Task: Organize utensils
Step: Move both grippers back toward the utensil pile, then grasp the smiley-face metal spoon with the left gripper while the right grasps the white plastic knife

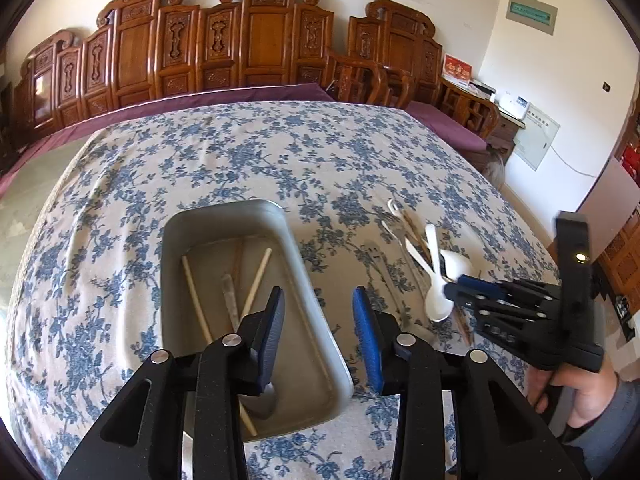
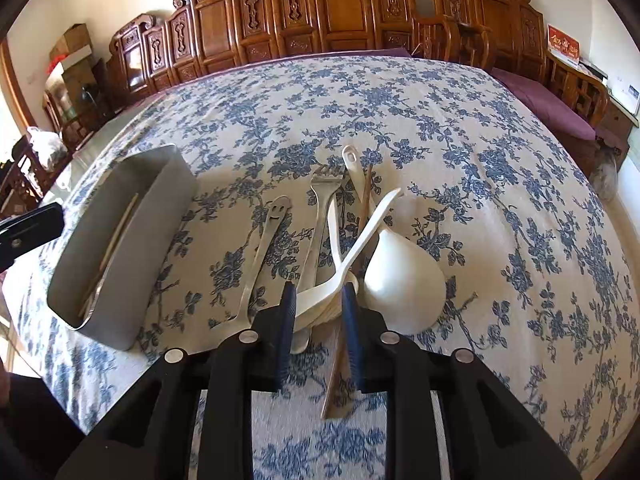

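A grey metal tray [image 1: 256, 216] holds pale chopsticks [image 1: 196, 296] and a metal spoon; it also shows in the right wrist view [image 2: 132, 272]. My left gripper [image 1: 318, 320] is open and empty above the tray's right rim. To the right lie a pile of utensils: a smiley metal spoon [image 2: 264, 240], a metal fork [image 2: 320, 220], white plastic spoons [image 2: 404, 280] and a wooden stick [image 2: 340, 368]. My right gripper [image 2: 318, 308] has its fingers around the bowl of a white plastic spoon [image 2: 320, 300], nearly closed. It shows in the left wrist view [image 1: 456, 286].
A blue-flowered tablecloth [image 2: 400, 112] covers the table. Carved wooden chairs [image 1: 260, 40] and a purple-cushioned bench [image 2: 540, 96] stand behind it. A hand [image 1: 576, 392] holds the right gripper.
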Tool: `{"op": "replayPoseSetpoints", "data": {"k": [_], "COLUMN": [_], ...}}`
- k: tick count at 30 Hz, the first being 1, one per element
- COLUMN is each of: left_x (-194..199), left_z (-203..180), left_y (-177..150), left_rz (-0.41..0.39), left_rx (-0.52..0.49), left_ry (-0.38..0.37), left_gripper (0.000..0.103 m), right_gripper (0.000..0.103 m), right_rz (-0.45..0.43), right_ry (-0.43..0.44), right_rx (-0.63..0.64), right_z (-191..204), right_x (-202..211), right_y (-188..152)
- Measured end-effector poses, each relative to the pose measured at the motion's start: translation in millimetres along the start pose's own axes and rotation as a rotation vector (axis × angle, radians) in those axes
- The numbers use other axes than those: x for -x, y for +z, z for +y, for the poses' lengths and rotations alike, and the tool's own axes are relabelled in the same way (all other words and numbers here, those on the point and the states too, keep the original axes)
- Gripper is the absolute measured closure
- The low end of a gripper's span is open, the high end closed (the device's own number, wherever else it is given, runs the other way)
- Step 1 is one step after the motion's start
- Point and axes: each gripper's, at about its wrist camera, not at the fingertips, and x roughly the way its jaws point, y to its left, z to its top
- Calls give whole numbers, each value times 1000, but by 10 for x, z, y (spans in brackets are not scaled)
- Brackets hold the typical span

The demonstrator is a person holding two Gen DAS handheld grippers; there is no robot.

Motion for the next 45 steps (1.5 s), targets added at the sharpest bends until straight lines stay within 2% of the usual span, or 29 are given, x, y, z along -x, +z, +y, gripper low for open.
{"op": "replayPoseSetpoints", "data": {"k": [4,9,18,20,21,23,24,27,38,45], "left_x": [-8,-20,-26,-27,-25,-24,-28,-23,14,-102], "left_z": [-60,-81,-118,-137,-146,-160,-165,-208,-601,-900], "left_y": [-10,-23,-43,-47,-51,-54,-48,-61,-194,-264], "left_rz": [2,5,9,10,10,10,10,6,-17,23], "left_rx": [-7,-13,-23,-26,-28,-30,-31,-35,-60,-90], "left_ry": [-8,-5,-12,-14,-16,-20,-20,-24,-24,2], "left_gripper": [69,69,69,69,69,69,69,69,69,69], "right_gripper": [75,75,75,79,85,87,92,97,97,97], "right_rz": [29,8,92,95,94,92,90,84,-2,-38], "right_ry": [-23,-31,-37,-42,-38,-45,-42,-20,27,48], "right_rx": [-3,16,77,91,95,103,103,92,80,96], "right_z": [6,33,130,172,187,198,195,158,-133,-351], "right_x": [-101,-69,-293,-304,-302,-295,-287,-215,388,665], "right_y": [78,163,144,137,133,121,115,86,3,-90]}}
